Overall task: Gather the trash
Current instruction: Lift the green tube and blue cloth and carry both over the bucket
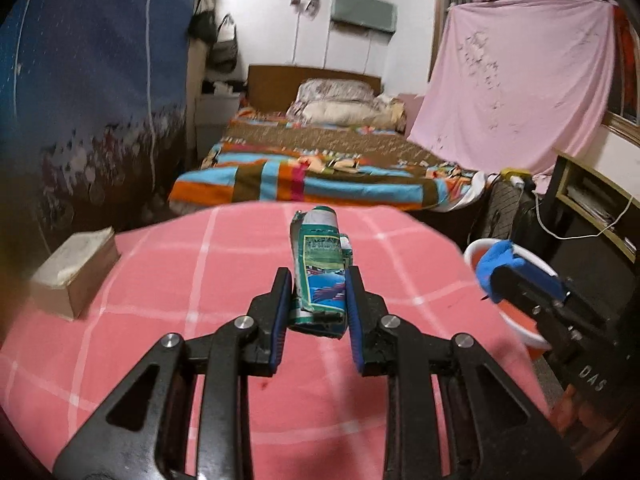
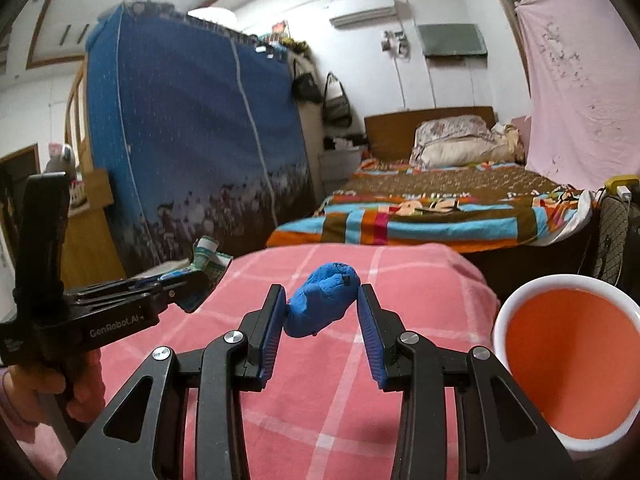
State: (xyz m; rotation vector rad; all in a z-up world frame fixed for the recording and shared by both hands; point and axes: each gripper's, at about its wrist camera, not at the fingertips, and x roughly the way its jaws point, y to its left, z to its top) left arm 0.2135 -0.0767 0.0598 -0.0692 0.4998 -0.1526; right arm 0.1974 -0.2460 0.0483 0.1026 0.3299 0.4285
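My left gripper (image 1: pixel 319 280) is shut on a crumpled green and white package (image 1: pixel 321 256), held above the pink checked table cover (image 1: pixel 200 280). From the right wrist view the same left gripper (image 2: pixel 192 280) shows at the left with the green package (image 2: pixel 208 266) in its jaws. My right gripper (image 2: pixel 322 300) is shut on a crumpled blue wad (image 2: pixel 322 304), lifted over the pink table cover (image 2: pixel 340 400). In the left wrist view the right gripper (image 1: pixel 500 268) and the blue wad (image 1: pixel 494 264) hang over the basin (image 1: pixel 476 250).
A white-rimmed orange basin (image 2: pixel 500 320) stands just right of the table. A cardboard tissue box (image 1: pixel 72 276) sits at the table's left edge. Behind lie a bed (image 1: pixel 320 160), a blue fabric wardrobe (image 2: pixel 192 140) and a pink sheet (image 1: pixel 520 80). A hand (image 2: pixel 48 388) holds the left gripper.
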